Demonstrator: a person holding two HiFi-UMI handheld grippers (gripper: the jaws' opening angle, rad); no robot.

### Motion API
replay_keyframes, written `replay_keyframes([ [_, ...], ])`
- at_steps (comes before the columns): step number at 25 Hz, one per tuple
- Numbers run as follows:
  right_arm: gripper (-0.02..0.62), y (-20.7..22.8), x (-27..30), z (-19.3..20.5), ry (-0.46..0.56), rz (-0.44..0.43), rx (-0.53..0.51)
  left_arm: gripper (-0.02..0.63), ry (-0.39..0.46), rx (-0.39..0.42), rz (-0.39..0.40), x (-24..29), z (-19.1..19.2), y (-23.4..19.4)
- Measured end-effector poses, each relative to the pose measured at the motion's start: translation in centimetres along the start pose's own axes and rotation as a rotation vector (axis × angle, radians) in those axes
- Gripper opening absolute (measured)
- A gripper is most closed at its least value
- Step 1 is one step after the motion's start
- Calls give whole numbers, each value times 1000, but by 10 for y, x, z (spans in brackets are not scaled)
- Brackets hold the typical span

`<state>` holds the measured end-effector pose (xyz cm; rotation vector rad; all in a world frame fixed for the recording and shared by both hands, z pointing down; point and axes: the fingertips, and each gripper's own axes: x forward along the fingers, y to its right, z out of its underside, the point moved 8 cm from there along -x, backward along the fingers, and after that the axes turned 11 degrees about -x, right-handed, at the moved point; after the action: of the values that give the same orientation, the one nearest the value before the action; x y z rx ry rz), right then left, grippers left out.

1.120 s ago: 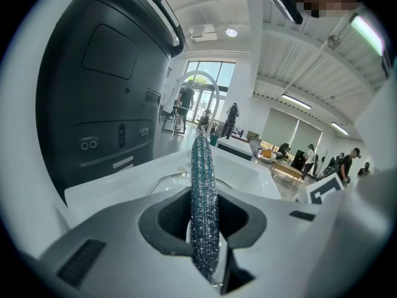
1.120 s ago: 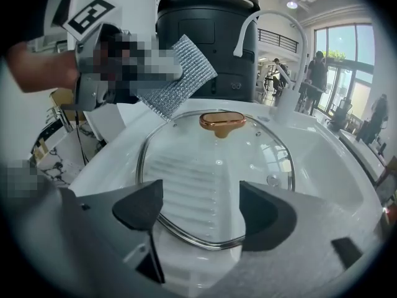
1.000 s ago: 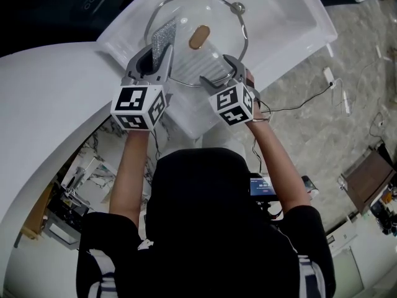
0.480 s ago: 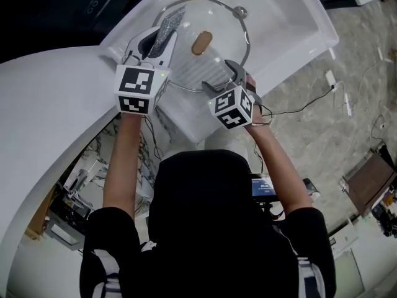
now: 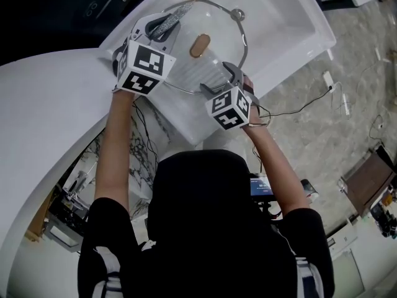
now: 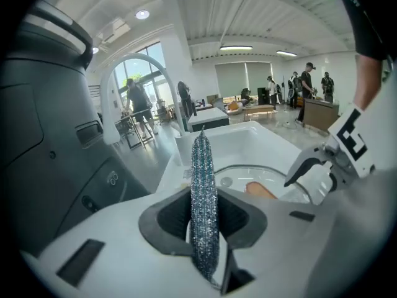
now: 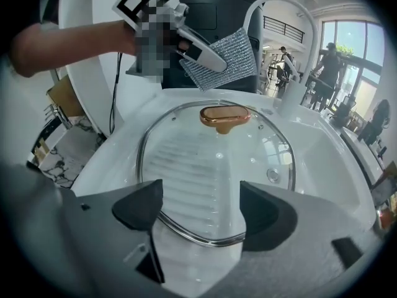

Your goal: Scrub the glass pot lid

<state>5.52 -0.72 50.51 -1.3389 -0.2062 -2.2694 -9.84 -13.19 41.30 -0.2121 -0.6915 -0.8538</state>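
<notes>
The glass pot lid (image 5: 214, 39) with a tan knob (image 5: 200, 45) lies over the ribbed drainboard of the white sink (image 5: 282, 17). My left gripper (image 5: 160, 28) is shut on a silvery scrub cloth (image 5: 167, 21) and hovers at the lid's far left rim. Its own view shows the cloth (image 6: 203, 197) edge-on between the jaws (image 6: 205, 219). My right gripper (image 5: 221, 74) is open. The near rim of the lid (image 7: 217, 166) runs between its spread jaws (image 7: 198, 211). In that view the cloth (image 7: 226, 61) hangs above the knob (image 7: 224, 118).
A white arched faucet (image 7: 282, 8) stands behind the sink basin (image 7: 329, 160). The white counter (image 5: 56, 98) curves away to the left. A cable (image 5: 304, 107) trails over the stone floor on the right. People stand far off in the room.
My left gripper has lifted the scrub cloth off the lid's glass and carried it up and left, to the far left rim. The right gripper has stayed at the near rim.
</notes>
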Motion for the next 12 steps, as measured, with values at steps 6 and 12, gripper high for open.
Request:
replay_keyframes([
  [6, 377, 0, 0, -1, -11, -9, -4, 75, -31, 161, -10, 15, -9, -1],
  [12, 376, 1, 1, 0, -16, -16, -20, 75, -63, 264, -17, 31, -5, 2],
])
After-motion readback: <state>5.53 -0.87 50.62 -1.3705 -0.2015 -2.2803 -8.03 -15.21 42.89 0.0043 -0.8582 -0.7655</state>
